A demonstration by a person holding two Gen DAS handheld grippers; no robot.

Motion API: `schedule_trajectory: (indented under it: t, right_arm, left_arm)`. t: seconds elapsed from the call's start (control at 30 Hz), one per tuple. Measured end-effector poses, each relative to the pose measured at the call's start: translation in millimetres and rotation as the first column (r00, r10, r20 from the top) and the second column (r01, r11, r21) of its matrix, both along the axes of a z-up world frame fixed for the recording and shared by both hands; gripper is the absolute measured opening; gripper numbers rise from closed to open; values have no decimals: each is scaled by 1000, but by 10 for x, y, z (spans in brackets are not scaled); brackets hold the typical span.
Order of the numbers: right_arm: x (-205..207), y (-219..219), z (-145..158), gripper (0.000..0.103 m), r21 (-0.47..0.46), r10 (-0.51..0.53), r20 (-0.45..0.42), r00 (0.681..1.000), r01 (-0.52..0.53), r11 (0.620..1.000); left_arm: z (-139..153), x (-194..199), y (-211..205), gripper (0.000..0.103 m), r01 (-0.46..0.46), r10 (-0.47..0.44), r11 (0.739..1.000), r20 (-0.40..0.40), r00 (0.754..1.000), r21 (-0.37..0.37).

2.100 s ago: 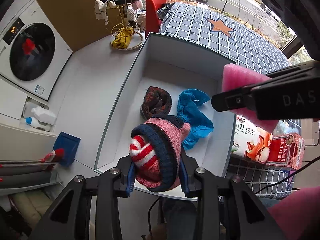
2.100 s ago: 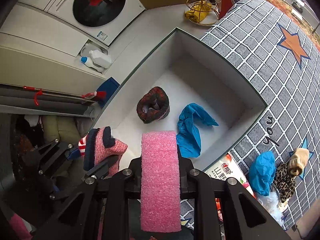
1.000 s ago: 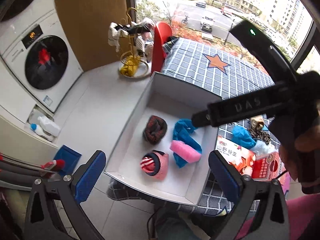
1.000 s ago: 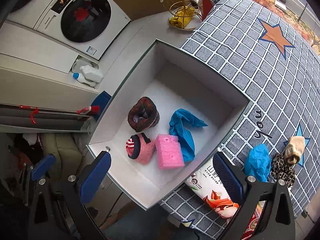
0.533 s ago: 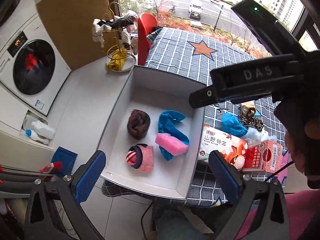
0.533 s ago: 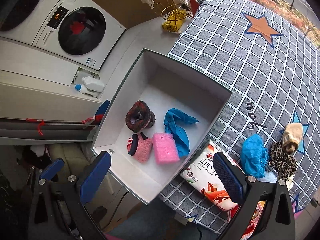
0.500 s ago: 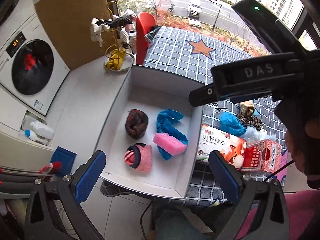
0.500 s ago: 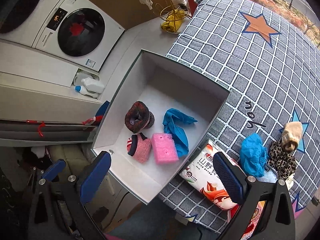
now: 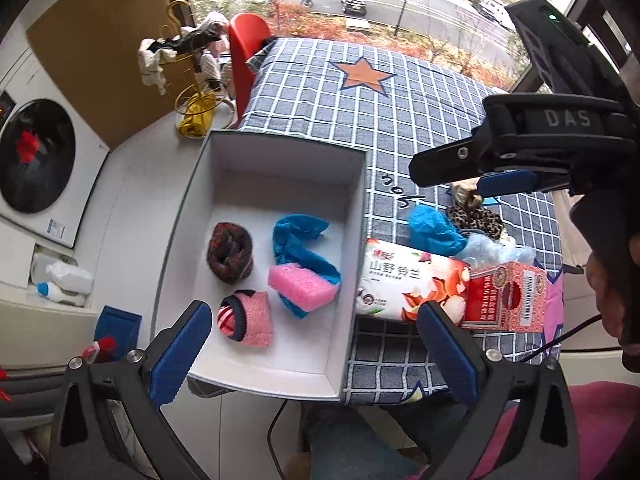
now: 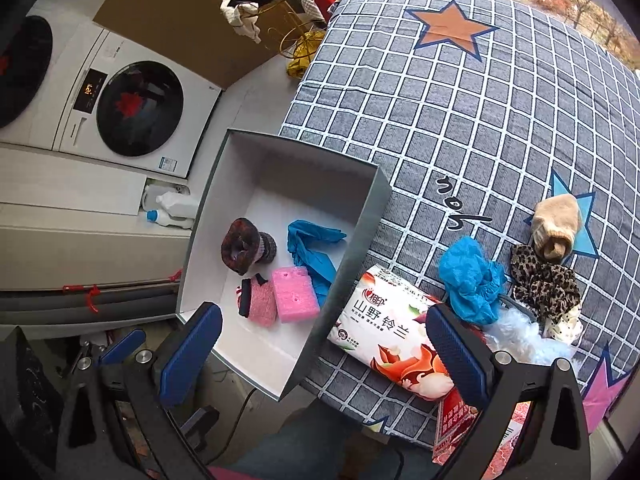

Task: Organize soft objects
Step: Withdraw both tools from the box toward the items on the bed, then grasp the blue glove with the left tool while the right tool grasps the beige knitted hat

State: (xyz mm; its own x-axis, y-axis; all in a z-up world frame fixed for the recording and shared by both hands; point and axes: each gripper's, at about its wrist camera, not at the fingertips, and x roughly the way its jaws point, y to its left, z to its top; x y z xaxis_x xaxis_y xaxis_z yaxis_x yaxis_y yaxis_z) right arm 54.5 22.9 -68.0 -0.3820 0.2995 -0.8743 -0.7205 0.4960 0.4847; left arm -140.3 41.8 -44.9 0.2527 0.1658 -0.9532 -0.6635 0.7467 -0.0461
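The left gripper (image 9: pixel 314 348) hung with its blue pads spread wide and empty above the near edge of the white box (image 9: pixel 276 152). The right gripper (image 10: pixel 320 350) was likewise spread and empty, over the box's right wall. Inside the box, a pink foam block (image 9: pixel 302 283) lay on a blue cloth (image 9: pixel 298 236), with a pink knit sock roll (image 9: pixel 246 318) at its 8 o'clock and a dark knit roll (image 9: pixel 230 254) at its 9 o'clock. At the box's 3 o'clock, on the checked tablecloth (image 10: pixel 460 112), lay a tissue pack (image 10: pixel 384 336), a crumpled blue cloth (image 10: pixel 472 280), a leopard-print fabric (image 10: pixel 546 284) and a tan sock roll (image 10: pixel 558 226).

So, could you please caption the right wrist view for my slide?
Open right tool hovers above white box holding pink sponge, socks and blue cloth.
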Motion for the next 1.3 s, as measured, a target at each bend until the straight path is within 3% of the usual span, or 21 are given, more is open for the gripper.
schedule_trajectory:
  t: [0.23, 0.47, 0.57, 0.77, 0.9, 1.17, 1.3]
  right_arm:
    - [430, -553, 155, 103, 36, -178, -20, 984, 178, 983]
    - [956, -1261, 121, 103, 7, -381, 0, 924, 381, 924]
    - [1147, -1554, -22, 103, -35, -455, 7, 891, 455, 890]
    - [1420, -1956, -321, 103, -107, -522, 10, 853, 520, 848]
    - [1536, -2027, -569, 103, -157, -502, 8, 865, 497, 853]
    - [1632, -1886, -1045, 103, -223, -410, -4, 912, 399, 890]
    - [1637, -1791, -1219, 103, -218, -372, -37, 927, 356, 909]
  left_arm:
    - [-7, 463, -3, 103, 88, -88, 994, 9, 996, -58]
    - [-169, 1051, 24, 103, 154, -159, 981, -32, 987, -118]
    - [-334, 1320, 55, 103, 155, -167, 971, -55, 984, -180]
    - [-806, 1891, 30, 103, 148, -202, 926, -125, 971, -348]
    - [-1138, 2205, 3, 103, 127, -221, 894, -176, 959, -430]
    - [-1799, 2389, 112, 103, -75, -123, 835, -318, 940, -545]
    - [-1957, 2450, 63, 102, -93, -136, 833, -364, 921, -546]
